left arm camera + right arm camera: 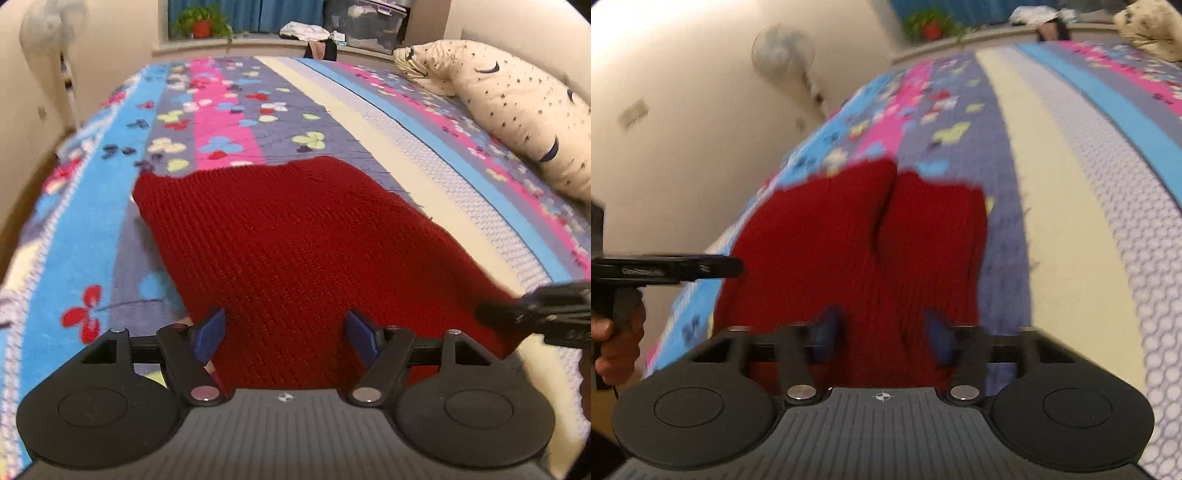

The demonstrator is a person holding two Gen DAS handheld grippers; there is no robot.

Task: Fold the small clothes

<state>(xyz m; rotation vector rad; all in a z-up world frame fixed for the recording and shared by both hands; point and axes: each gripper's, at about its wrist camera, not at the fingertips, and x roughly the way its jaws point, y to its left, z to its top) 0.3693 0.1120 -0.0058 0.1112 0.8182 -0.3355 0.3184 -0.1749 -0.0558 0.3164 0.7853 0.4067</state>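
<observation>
A red knitted garment point(295, 243) lies spread on the patterned bedspread point(229, 122). My left gripper point(286, 332) is open, its blue pads wide apart just above the garment's near edge. My right gripper point(882, 332) is open too, over the near edge of the same garment point(857, 240), which shows a slit or fold line down its middle. The right view is blurred. Each gripper appears at the edge of the other's view: the right gripper point(491, 314) at the garment's right side, the left gripper point(735, 266) at its left side.
A cream pillow with stars and moons point(517, 110) lies along the bed's right side. A standing fan point(55, 26) is by the left wall. A potted plant point(201, 24), clothes and a storage box sit on the sill beyond the bed.
</observation>
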